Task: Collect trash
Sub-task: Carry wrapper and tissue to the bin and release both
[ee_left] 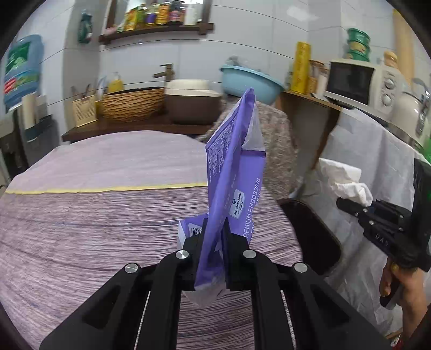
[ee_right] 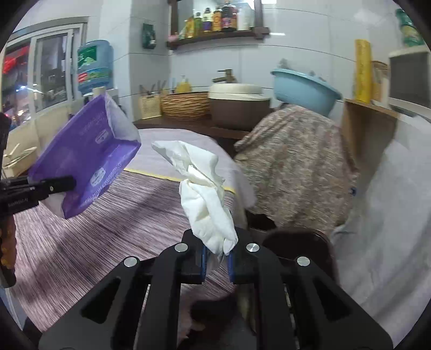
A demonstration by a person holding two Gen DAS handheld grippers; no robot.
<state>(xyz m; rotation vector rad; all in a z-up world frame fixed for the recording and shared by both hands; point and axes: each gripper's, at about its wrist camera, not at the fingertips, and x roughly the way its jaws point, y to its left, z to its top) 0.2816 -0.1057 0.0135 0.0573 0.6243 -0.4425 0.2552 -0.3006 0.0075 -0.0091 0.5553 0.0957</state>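
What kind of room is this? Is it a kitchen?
Most likely a home kitchen. There is a microwave on a counter, a faucet by the wall behind a wicker basket, and a shelf of bottles up high.

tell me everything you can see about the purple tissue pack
The purple tissue pack is a thin, glossy plastic wrapper, flattened and apparently empty, with white print reading "Member's Mark" and "premium embossing", a barcode near its lower end and a pale translucent patch at one end. It stands up tilted, lifted above the striped purple tablecloth, pinched near its bottom between the fingers of the left gripper. Nothing else touches it.
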